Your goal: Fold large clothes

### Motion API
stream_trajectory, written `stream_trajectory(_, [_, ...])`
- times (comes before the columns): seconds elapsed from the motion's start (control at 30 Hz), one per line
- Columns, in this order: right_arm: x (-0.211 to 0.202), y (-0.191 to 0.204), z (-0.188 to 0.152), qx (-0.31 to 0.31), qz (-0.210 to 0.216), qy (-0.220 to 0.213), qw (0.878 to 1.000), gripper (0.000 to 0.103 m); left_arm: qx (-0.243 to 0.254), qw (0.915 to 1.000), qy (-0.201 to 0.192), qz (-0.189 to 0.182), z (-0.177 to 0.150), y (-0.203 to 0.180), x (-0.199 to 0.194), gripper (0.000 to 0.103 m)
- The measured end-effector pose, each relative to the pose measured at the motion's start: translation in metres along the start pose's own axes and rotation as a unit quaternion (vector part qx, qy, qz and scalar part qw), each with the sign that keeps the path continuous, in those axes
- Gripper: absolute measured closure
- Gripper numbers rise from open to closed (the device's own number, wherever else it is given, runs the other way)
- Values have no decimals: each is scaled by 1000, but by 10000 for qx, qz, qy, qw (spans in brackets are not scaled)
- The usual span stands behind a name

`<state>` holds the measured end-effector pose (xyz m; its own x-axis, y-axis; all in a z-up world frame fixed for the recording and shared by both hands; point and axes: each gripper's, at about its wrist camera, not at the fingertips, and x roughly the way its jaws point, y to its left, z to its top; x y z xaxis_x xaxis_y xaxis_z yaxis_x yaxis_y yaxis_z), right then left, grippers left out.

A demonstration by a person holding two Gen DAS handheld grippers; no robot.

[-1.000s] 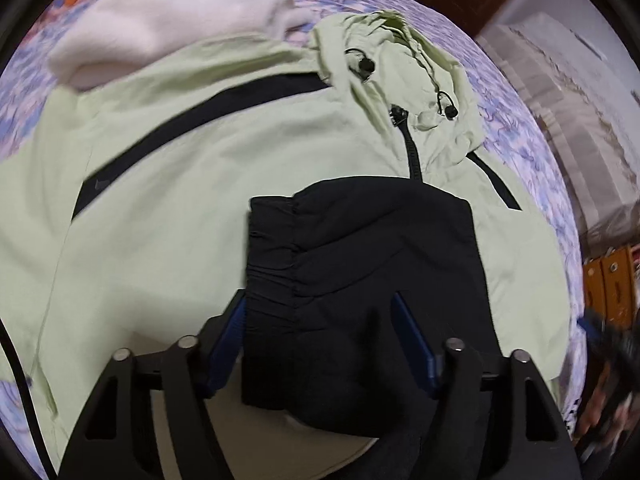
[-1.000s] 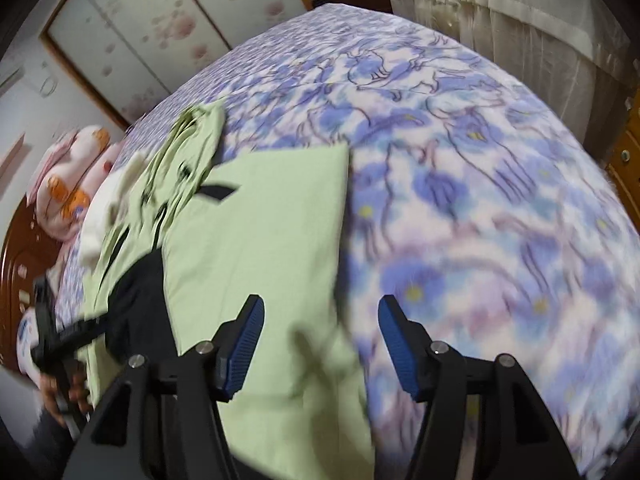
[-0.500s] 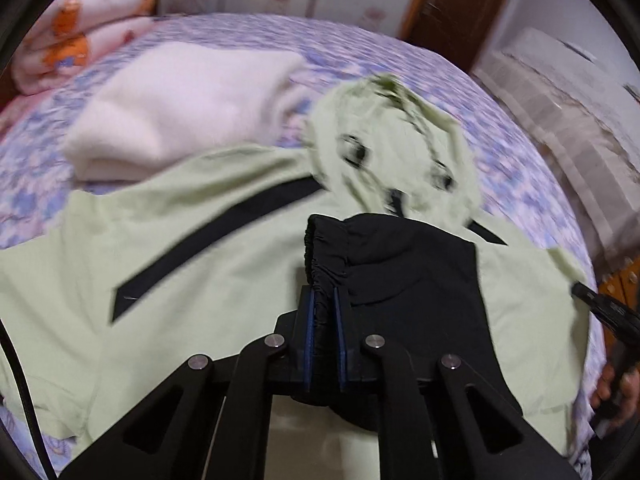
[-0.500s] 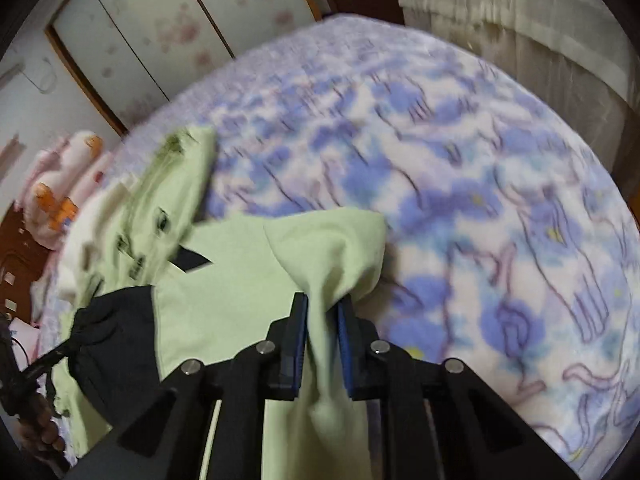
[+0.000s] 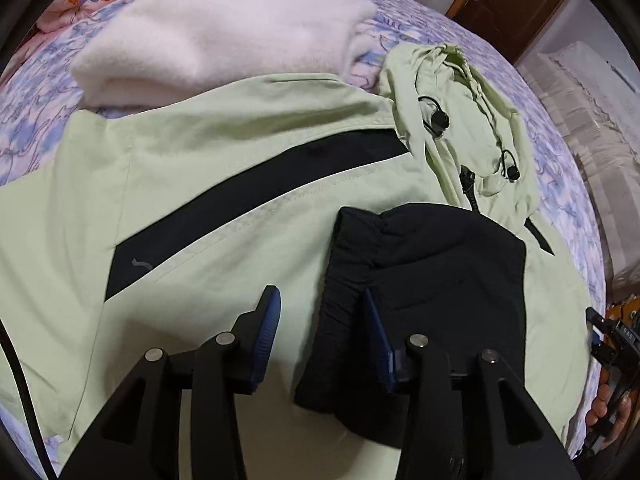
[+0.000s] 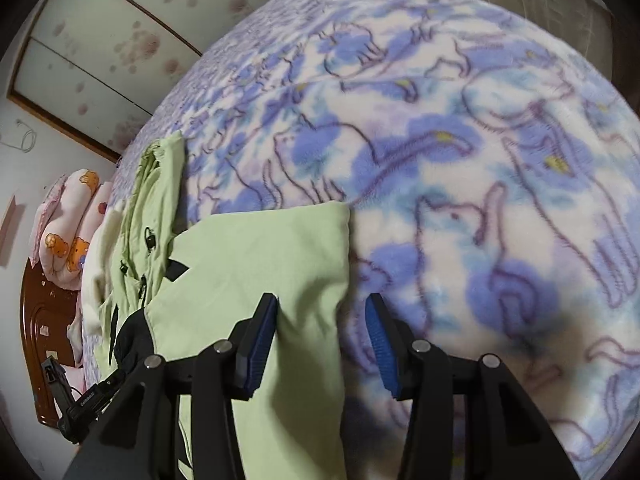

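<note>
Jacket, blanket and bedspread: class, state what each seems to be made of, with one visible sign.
Jacket: probably thin woven synthetic, matte; smooth surface, crisp creases, stitched seams.
Blanket: likely fleece or plush, white; fuzzy nap, soft rounded fold.
Bedspread: seemingly printed fleece; blurred, furry edges on the blue flowers.

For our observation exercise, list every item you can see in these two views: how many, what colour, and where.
jacket: one, light green with black stripes, spread flat on the bed
black cuff panel: one, black, lying on the jacket front
hood: one, light green, at the jacket's top
folded blanket: one, white, beyond the jacket
bedspread: one, blue floral, covering the bed
bear-print bedding: one bundle, pink, by the headboard
door: one, brown, far wall
left tool: open, over the cuff edge
right tool: open, over the jacket's edge
</note>
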<state>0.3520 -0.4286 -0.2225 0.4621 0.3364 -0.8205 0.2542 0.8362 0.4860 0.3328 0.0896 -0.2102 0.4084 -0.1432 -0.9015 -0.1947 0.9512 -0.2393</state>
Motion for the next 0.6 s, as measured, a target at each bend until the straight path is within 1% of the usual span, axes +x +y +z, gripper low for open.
stream_trajectory(0.03, [4, 2, 1, -43, -54, -6, 10000, 57, 96, 9999, 10, 28, 0, -4, 1, 72])
stream_trajectory(0.07, [5, 4, 2, -118, -86, -22, 9999, 62, 275, 9996, -29, 18, 0, -10, 1, 84])
stream_trajectory(0.1, [2, 10, 3, -348, -261, -197, 9989, 91, 408, 9989, -143, 182, 0, -15, -2, 90])
stream_trajectory(0.13, [-3, 16, 5, -635, -577, -444, 9953, 96, 478, 9981, -220, 330, 1, -19, -1, 92])
stream_trajectory(0.17, [-4, 15, 5, -680, -739, -550, 9934, 96, 487, 9975, -209, 464, 2, -19, 2, 92])
stream_trajectory(0.2, [-2, 10, 7, -658, -1072, -570, 9904, 96, 475, 9974, -159, 526, 2, -18, 5, 92])
stream_trajectory(0.23, [3, 4, 9, -606, -1288, -437, 9889, 96, 445, 9975, -99, 531, 3, -16, 8, 91])
stream_trajectory(0.27, [3, -2, 9, -538, -1234, -298, 9904, 96, 413, 9978, -99, 504, 3, -14, 7, 90])
stream_trajectory(0.37, [-18, -3, 3, -512, -1041, -228, 9930, 95, 471, 9973, -149, 539, 2, -14, -6, 89])
stream_trajectory(0.43, [-44, 5, -11, -714, -842, -359, 9932, 95, 622, 9961, -222, 589, -3, -16, -21, 89])
stream_trajectory(0.5, [-66, 15, -30, -978, -718, -475, 9915, 92, 709, 9958, -269, 519, -9, -20, -38, 88])
stream_trajectory(0.57, [-77, 24, -48, -1121, -653, -467, 9905, 87, 841, 9955, -232, 361, -17, -30, -54, 75])
stream_trajectory(0.6, [-79, 31, -60, -1188, -576, -422, 9904, 86, 911, 9952, -248, 274, -23, -36, -61, 55])
